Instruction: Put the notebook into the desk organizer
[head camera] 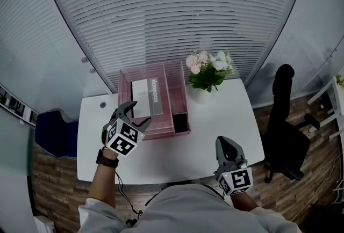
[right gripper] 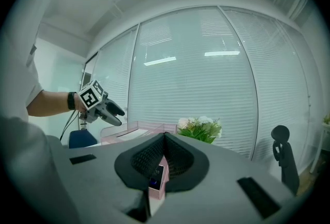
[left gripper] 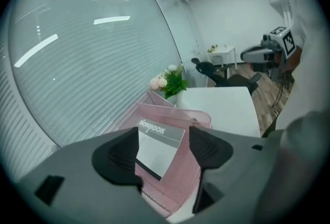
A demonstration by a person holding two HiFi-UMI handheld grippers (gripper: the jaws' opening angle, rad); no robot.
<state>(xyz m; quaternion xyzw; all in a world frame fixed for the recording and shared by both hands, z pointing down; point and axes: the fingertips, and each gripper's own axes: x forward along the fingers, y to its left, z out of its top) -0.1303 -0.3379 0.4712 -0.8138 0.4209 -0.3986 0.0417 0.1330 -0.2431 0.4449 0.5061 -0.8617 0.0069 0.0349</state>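
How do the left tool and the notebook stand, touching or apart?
Apart. In the left gripper view the left tool's jaws stand wide open, and the notebook lies beyond them in the pink organizer, with neither pad pressing on it.

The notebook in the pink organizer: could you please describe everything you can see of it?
The notebook has a white cover with a grey band along one edge printed "Notebook", and a dark strip at the opposite edge. Closed, it rests inside the wider compartment of the pink mesh organizer. The open left gripper is near it, not touching.
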